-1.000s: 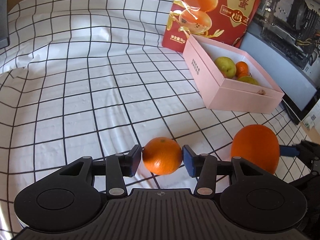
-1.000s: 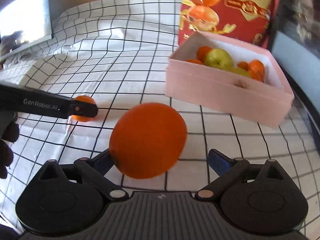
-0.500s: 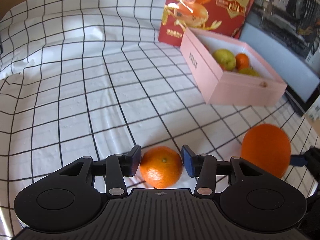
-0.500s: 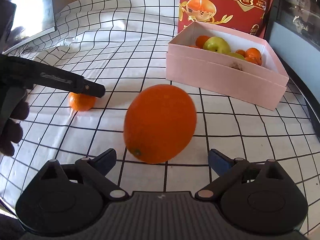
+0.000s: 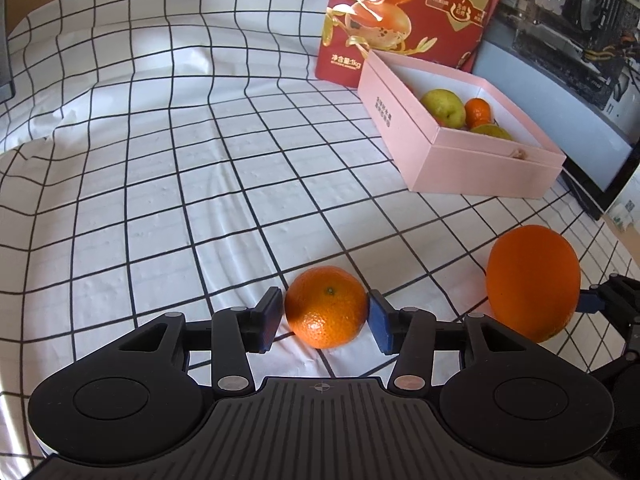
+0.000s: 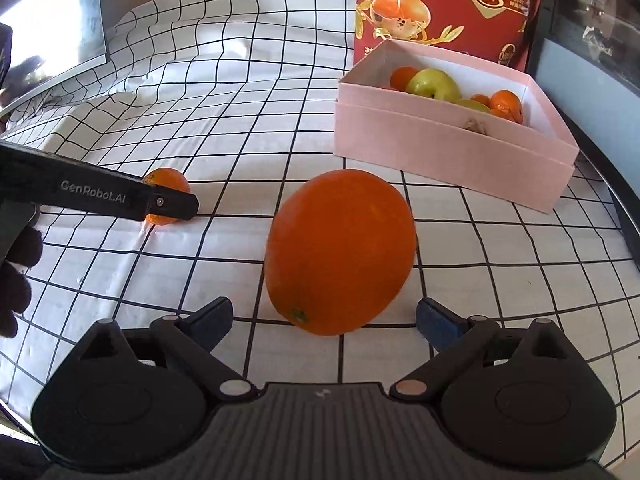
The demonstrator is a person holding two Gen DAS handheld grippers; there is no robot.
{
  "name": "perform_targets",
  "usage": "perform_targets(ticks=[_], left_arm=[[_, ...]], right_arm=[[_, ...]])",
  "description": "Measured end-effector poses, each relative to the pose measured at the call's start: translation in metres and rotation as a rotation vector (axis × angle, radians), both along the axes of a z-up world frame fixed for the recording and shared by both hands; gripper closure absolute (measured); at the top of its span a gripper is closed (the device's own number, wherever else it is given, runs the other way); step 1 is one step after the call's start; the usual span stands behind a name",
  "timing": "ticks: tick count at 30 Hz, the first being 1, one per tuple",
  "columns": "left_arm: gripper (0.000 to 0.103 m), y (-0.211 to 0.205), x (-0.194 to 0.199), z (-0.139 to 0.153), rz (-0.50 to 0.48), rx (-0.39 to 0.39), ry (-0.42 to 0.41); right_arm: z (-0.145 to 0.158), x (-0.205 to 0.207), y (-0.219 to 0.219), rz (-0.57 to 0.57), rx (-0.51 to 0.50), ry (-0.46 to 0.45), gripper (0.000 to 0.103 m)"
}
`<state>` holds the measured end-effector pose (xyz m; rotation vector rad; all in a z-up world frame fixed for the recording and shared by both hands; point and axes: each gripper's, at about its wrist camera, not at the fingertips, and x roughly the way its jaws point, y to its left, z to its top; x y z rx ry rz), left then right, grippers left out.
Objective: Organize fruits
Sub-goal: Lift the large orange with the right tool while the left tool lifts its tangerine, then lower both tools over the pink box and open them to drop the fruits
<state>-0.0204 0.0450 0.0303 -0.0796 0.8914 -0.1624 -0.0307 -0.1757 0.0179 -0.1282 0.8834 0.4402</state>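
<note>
A small mandarin (image 5: 326, 307) rests on the checked cloth between the blue pads of my left gripper (image 5: 325, 320). Both pads touch its sides while the jaws are opening slightly. A large orange (image 6: 340, 252) lies on the cloth just ahead of my right gripper (image 6: 324, 320), whose fingers stand wide apart on either side without touching it. In the left wrist view the large orange (image 5: 534, 282) sits at the right, with the right gripper's tip (image 5: 592, 303) beside it. The right wrist view shows the left gripper's finger (image 6: 120, 198) partly covering the mandarin (image 6: 168, 180).
A pink open box (image 5: 480, 168) stands at the back right with several pears and mandarins inside. A red fruit bag (image 5: 404, 12) stands behind it. A dark screen (image 5: 592, 184) edges the table at the right. A gloved hand (image 6: 16, 264) shows at the left.
In the right wrist view the large orange has shifted from beside the left finger to midway between the fingers, stem end now low and facing me. The left gripper stays around the mandarin.
</note>
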Motion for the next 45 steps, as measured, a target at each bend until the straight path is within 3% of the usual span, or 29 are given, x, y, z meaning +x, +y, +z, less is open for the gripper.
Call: perform_targets(ticks=[13, 20, 23, 32, 35, 37, 40, 45], left_arm=[[0.054, 0.001, -0.001, -0.001, 0.014, -0.026, -0.013], [0.054, 0.005, 0.000, -0.001, 0.005, -0.048, -0.001], [0.054, 0.007, 0.000, -0.002, 0.035, -0.071, 0.004], [0.055, -0.004, -0.001, -0.002, 0.025, -0.004, -0.009], [0.056, -0.004, 0.005, 0.003, 0.040, -0.062, -0.014], [0.056, -0.007, 0.013, 0.016, 0.023, -0.123, -0.050], [0.056, -0.024, 0.038, 0.047, -0.030, -0.140, -0.131], [0.056, -0.057, 0.090, 0.093, -0.089, -0.194, -0.221]], right_arm=[[0.010, 0.016, 0.005, -0.042, 0.023, -0.033, 0.006], [0.012, 0.026, -0.004, -0.049, 0.056, -0.003, 0.031], [0.011, 0.028, -0.008, -0.038, 0.075, 0.008, 0.031], [0.013, 0.029, -0.010, 0.005, 0.071, 0.023, 0.032], [0.017, 0.031, -0.016, 0.003, 0.082, 0.013, 0.033], [0.028, 0.035, -0.022, -0.003, 0.097, -0.012, 0.033], [0.056, 0.049, -0.032, -0.012, 0.114, -0.110, 0.033], [0.105, 0.106, -0.049, -0.040, 0.075, -0.269, 0.033]])
